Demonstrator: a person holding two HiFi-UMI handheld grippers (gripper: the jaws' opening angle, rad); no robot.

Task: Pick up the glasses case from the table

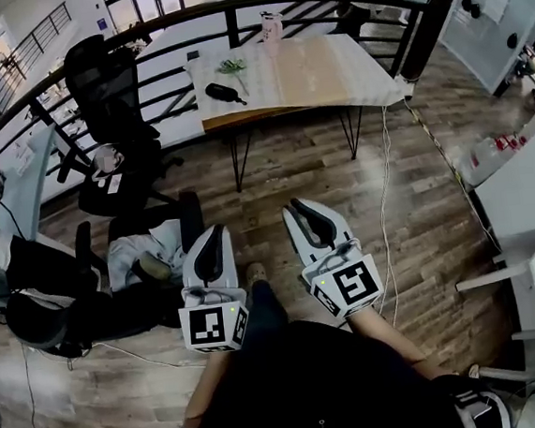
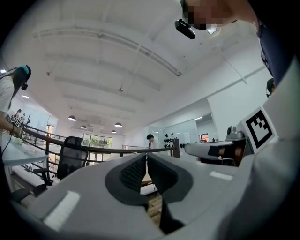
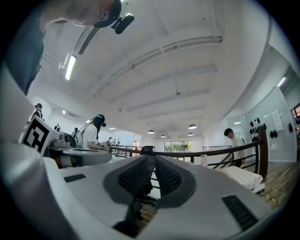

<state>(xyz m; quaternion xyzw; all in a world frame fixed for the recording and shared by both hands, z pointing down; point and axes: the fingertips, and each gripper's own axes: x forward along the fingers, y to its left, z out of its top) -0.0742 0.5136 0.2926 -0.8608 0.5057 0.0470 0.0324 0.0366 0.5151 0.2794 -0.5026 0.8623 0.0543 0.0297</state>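
The glasses case (image 1: 225, 93) is a dark oblong lying on the left part of the wooden table (image 1: 330, 80), far ahead of both grippers. My left gripper (image 1: 218, 229) is held low over the wood floor, its jaws together with nothing between them (image 2: 146, 157). Beside it, my right gripper (image 1: 297, 204) points the same way, its jaws also closed and empty (image 3: 155, 158). Neither gripper is near the table. The case does not show in the two gripper views.
On the table are a green item (image 1: 232, 67) and a pale bottle (image 1: 271, 24). A black office chair (image 1: 110, 92) stands left of the table. A dark curved railing (image 1: 229, 10) runs behind the table. A cable (image 1: 385, 206) trails over the floor, and a white desk (image 1: 528, 183) stands at right.
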